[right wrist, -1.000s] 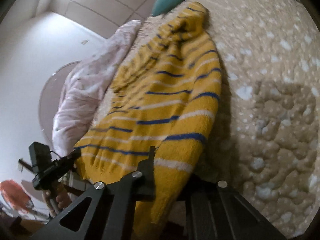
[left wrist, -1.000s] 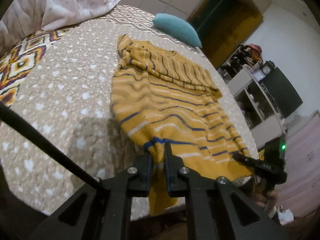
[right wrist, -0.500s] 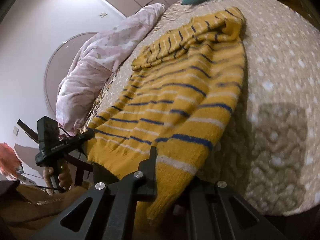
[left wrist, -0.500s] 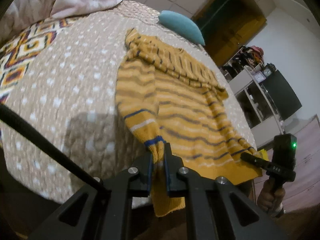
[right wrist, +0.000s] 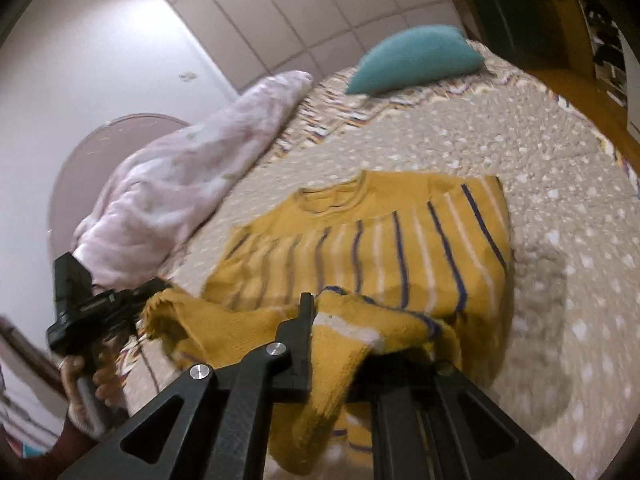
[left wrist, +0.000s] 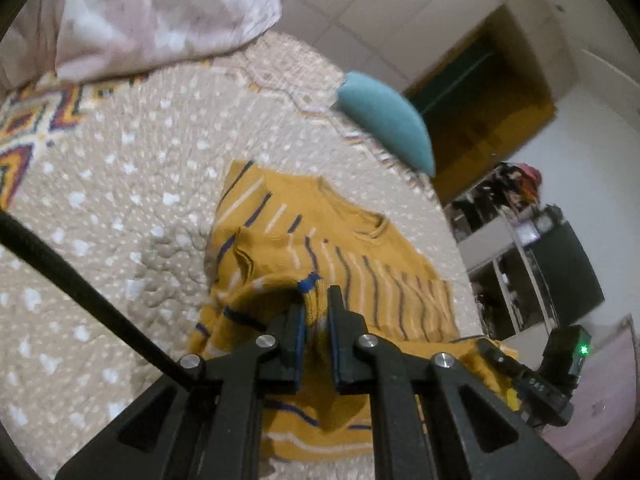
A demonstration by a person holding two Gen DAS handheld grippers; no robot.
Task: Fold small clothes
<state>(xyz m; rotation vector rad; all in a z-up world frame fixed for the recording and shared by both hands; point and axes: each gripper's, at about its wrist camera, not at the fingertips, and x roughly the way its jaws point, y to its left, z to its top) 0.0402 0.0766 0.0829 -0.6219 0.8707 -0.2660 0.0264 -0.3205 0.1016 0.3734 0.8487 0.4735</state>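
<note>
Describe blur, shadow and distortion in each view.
Left wrist view: motion-blurred bedspread, sharp left gripper, fisheye-bent walls. Right wrist view: blurred teal pillow and sweater, with a soft shadow on the bedspread to its right.

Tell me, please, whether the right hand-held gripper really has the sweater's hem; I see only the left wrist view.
Observer: Yes. The yellow sweater has its hem between the fingers of the right hand-held gripper, draped over one and hiding it.
Operator: Is that corner off the bed?
Observer: Yes, it hangs above the sweater's striped body, not on the bedspread.
Operator: Anything else?
Observer: The person's hand shows, wrapped round the handle of the left hand-held gripper.
</note>
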